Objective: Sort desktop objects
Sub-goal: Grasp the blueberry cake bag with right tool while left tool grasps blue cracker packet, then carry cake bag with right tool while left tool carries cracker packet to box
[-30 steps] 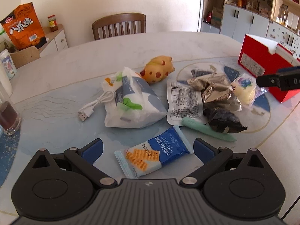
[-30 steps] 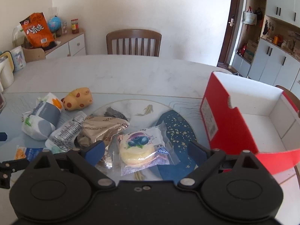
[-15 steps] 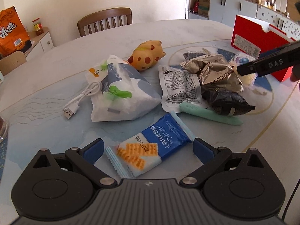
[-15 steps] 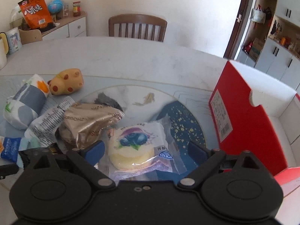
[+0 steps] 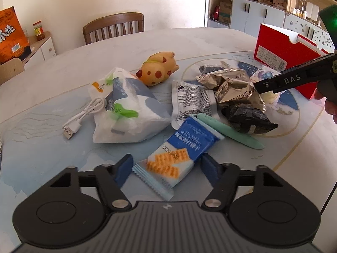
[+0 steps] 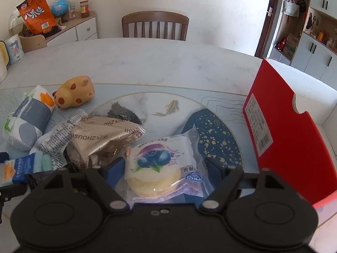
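My left gripper [image 5: 167,167] is open with its jaws either side of a blue and white cracker packet [image 5: 175,155] lying on the table. My right gripper [image 6: 163,168] is open around a blueberry cake packet [image 6: 160,164]. A gold snack bag [image 6: 103,137], a black snack bag [image 5: 248,117], a white printed packet [image 5: 191,103], a green pen-like stick [image 5: 229,133], a tissue pack [image 5: 126,109], a USB cable [image 5: 84,116] and a spotted yellow toy [image 5: 158,69] lie between them. The open red box [image 6: 284,130] stands at the right.
A wooden chair [image 6: 154,25] stands behind the table's far edge. A sideboard [image 6: 69,29] with an orange snack bag is at the back left. Cabinets and shelves line the right wall. A mug [image 6: 13,49] stands at the far left.
Both grippers moved forward and lower. The cracker packet now lies between the left jaws, and the blueberry cake packet between the right jaws. The right gripper shows closer in the left view.
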`<state>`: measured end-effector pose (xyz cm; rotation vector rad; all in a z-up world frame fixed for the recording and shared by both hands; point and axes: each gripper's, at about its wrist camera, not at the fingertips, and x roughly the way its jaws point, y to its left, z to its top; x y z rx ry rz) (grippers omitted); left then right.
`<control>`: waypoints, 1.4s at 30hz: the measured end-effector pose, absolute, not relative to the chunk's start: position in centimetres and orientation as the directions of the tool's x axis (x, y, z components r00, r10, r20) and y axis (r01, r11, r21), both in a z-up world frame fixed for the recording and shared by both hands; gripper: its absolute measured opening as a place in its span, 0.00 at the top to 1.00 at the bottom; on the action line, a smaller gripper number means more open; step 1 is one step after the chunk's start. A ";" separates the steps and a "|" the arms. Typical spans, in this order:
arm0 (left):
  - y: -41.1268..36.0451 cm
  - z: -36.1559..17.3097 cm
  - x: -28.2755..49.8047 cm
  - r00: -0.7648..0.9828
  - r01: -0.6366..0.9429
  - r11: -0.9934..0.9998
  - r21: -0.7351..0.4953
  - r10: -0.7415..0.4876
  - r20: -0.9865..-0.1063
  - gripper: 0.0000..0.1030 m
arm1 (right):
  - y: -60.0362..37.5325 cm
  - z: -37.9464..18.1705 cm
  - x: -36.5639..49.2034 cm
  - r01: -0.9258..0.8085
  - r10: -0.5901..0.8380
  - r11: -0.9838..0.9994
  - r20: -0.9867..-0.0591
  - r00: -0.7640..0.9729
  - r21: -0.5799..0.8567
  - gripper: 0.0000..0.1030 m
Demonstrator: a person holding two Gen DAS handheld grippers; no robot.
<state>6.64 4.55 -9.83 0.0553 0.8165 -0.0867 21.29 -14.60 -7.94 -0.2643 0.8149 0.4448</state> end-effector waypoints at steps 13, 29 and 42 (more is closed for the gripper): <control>3.9 -8.6 5.9 0.705 0.099 0.994 0.035 -0.045 -0.708 0.50 | -15.5 -6.5 20.1 -0.435 0.266 0.899 -0.733 0.626 -0.044 0.34; 4.7 -5.7 2.5 0.739 0.086 0.996 -0.012 -0.072 -0.670 0.50 | -17.2 -2.6 14.8 -0.376 0.263 0.926 -0.681 0.683 -0.019 0.39; 0.9 -1.2 2.4 0.774 0.141 0.989 -0.039 -0.135 -0.619 0.50 | -20.7 1.7 11.9 -0.359 0.295 0.933 -0.616 0.730 0.021 0.39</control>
